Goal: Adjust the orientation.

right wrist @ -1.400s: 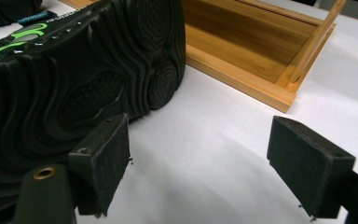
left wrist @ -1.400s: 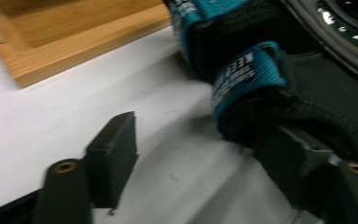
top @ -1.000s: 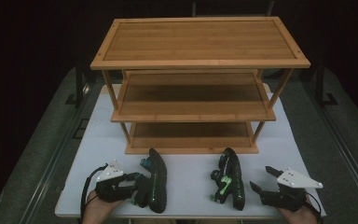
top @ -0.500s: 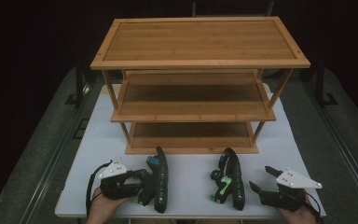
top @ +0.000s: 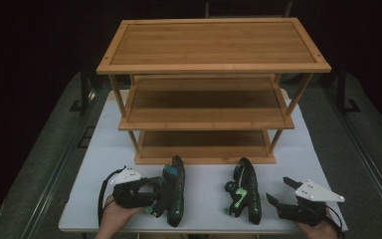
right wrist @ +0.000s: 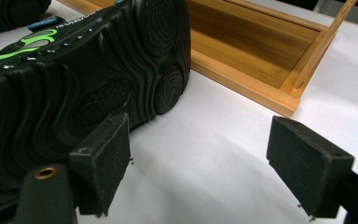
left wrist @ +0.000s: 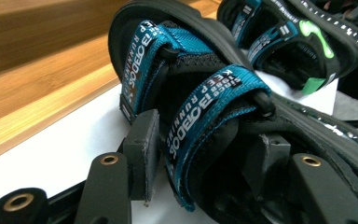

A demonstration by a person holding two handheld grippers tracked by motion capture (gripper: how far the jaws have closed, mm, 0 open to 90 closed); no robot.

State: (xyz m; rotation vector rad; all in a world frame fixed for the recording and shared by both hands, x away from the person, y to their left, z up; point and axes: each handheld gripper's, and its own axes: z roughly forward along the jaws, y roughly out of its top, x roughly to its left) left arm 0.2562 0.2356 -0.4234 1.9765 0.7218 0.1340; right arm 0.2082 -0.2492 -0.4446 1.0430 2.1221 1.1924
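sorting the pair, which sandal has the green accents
The right-hand sandal, lying on its side beside the open right gripper, has bright green markings. The left sandal has blue straps instead.

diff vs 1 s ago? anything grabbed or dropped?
The left claw has edged up the table along the blue-strapped sandal, its jaws opening around the strap; whether the pads press on it is unclear. Nothing dropped. Right claw, open, the green-trimmed sandal and the bamboo rack are unchanged.
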